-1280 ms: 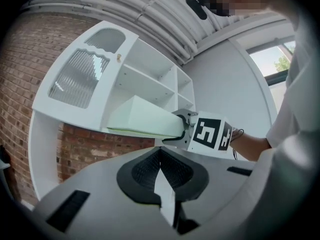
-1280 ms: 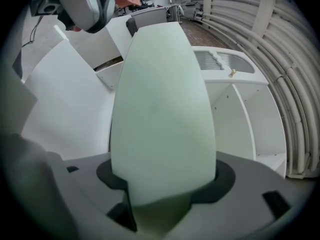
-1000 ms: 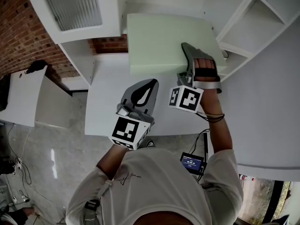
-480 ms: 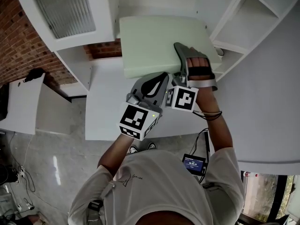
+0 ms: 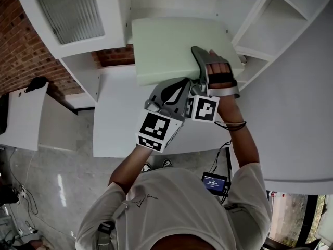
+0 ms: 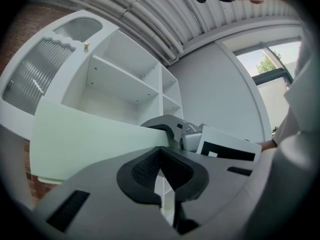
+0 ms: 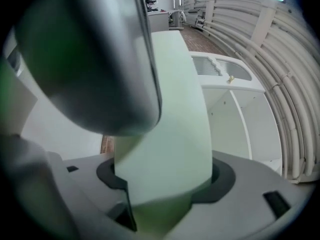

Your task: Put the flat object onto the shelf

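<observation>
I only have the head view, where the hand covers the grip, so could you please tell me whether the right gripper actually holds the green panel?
Observer: Yes. In the right gripper view the pale green panel is clamped between the right gripper's fingers.
Operator: Thank you. Is the left gripper gripping it too?
Observer: No. In the left gripper view the left gripper's fingers are together with nothing between them.

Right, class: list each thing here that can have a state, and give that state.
Pale green board: held off the table by one edge.
Right gripper: shut on the board's near edge.
Left gripper: shut, empty, by the board's near edge.
White shelf unit: open-fronted, board not yet on it.
</observation>
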### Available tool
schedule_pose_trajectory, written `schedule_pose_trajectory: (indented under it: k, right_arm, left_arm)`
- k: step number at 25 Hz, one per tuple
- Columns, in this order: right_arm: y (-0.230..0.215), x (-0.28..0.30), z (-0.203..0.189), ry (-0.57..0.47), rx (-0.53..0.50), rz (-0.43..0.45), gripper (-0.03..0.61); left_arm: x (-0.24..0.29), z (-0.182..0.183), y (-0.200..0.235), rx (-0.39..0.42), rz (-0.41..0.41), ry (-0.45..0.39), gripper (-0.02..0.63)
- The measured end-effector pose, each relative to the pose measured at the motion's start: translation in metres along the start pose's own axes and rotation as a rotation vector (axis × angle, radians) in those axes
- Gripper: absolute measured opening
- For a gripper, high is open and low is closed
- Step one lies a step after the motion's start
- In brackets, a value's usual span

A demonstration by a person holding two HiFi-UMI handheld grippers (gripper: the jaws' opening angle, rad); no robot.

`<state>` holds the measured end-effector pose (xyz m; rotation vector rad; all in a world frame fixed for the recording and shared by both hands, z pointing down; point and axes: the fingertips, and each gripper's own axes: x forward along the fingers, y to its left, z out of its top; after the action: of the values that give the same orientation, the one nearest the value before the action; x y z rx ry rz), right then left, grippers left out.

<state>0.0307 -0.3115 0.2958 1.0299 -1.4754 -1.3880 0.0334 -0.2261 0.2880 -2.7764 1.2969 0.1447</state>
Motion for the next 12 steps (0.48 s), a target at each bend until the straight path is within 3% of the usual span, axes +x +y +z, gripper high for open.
schedule_pose_trajectory:
  k: [12]
  right_arm:
    - [-0.006,-0.014,0.017,-0.165,0.014,-0.038,0.299]
  left_arm:
    - [0.006,0.009,0.013,-0.045,0.031,-0.047,0.014]
